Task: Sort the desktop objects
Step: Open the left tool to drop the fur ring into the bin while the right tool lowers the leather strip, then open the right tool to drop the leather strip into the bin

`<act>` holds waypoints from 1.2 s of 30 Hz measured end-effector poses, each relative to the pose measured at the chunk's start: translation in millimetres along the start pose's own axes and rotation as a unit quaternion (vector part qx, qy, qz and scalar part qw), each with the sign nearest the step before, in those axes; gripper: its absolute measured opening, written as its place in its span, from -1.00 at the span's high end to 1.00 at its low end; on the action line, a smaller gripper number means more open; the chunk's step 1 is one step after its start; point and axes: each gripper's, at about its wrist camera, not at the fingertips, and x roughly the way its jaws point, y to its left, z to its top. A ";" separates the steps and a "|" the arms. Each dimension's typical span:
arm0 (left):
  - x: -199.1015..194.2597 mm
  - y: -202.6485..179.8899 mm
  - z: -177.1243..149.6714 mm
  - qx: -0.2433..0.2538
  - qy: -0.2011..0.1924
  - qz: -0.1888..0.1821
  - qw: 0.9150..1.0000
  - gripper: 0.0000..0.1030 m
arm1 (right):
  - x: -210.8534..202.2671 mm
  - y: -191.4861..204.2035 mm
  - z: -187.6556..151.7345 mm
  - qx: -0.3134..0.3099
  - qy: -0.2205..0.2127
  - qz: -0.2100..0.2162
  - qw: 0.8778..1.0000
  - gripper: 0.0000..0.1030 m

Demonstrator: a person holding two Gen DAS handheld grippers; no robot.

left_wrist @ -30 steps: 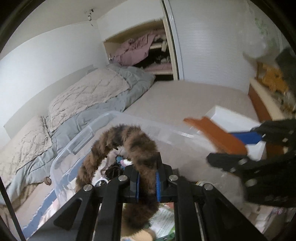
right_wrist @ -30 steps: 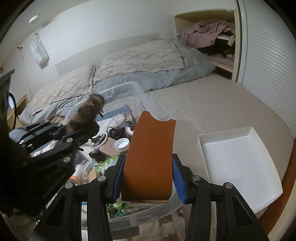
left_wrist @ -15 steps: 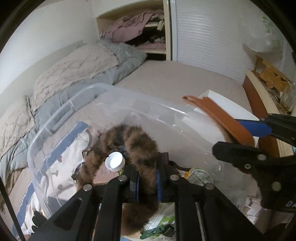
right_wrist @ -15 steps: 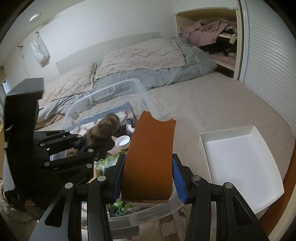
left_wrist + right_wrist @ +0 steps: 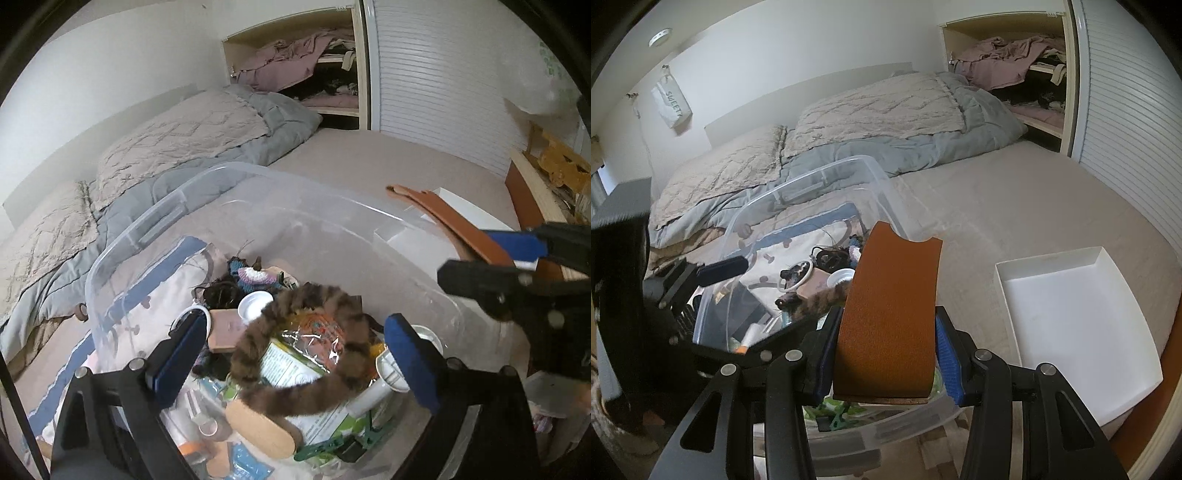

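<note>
Left gripper (image 5: 295, 354): jaws spread wide, having just been opening; the blue pads stand well apart on either side of the furry brown hair band (image 5: 303, 350) and press on nothing.
Furry brown hair band: a striped loop lying free on top of the clutter, between the left pads but touching neither, as far as the left wrist view shows.
Clear plastic bin (image 5: 155, 229): sits on the bed (image 5: 997, 206); it contains the band, a white cap (image 5: 255, 304), a foil packet (image 5: 314, 339) and other small items.
Right gripper (image 5: 884, 363): jaws partly closed, pads clamped on both side edges of the orange leather piece (image 5: 894, 314).
Orange leather piece: held upright and slightly curved, above the near corner of the bin.
White tray (image 5: 1071, 325): on the bed to the right of the bin, apart from it.
Grey quilt (image 5: 886, 110): bunched at the far end of the bed.
</note>
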 end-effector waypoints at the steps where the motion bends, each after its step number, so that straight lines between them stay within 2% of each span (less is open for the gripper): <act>1: -1.1 0.7 -2.8 -0.003 0.000 -0.002 1.000 -0.89 | -0.8 0.9 0.2 0.000 -0.001 0.001 1.000 0.07; 13: -36.9 4.3 -33.6 -0.032 -0.016 -0.010 0.999 -0.90 | -7.3 17.1 2.9 -0.002 -0.004 0.009 1.000 0.07; 17: -59.2 14.9 -47.5 -0.040 -0.020 0.009 0.999 -0.90 | -3.6 24.1 4.9 -0.004 0.002 0.009 1.000 0.07; 20: -75.7 27.1 -56.9 -0.064 -0.029 0.018 0.997 -0.90 | 6.6 27.4 7.6 0.000 0.014 0.012 1.000 0.07; 23: -93.1 37.7 -69.9 -0.088 -0.047 0.043 0.994 -0.90 | 19.1 30.6 8.9 0.001 0.029 0.007 1.000 0.07; 28: -109.0 51.0 -95.3 -0.129 -0.064 0.051 0.988 -0.90 | 38.0 39.7 10.7 -0.014 0.054 -0.006 0.998 0.07; 32: -118.4 58.6 -117.1 -0.161 -0.077 0.051 0.983 -0.90 | 49.0 53.8 9.8 -0.023 0.075 0.007 0.997 0.07; 36: -120.3 59.7 -124.1 -0.158 -0.077 0.068 0.982 -0.90 | 59.2 77.5 9.9 -0.048 0.092 0.021 0.994 0.07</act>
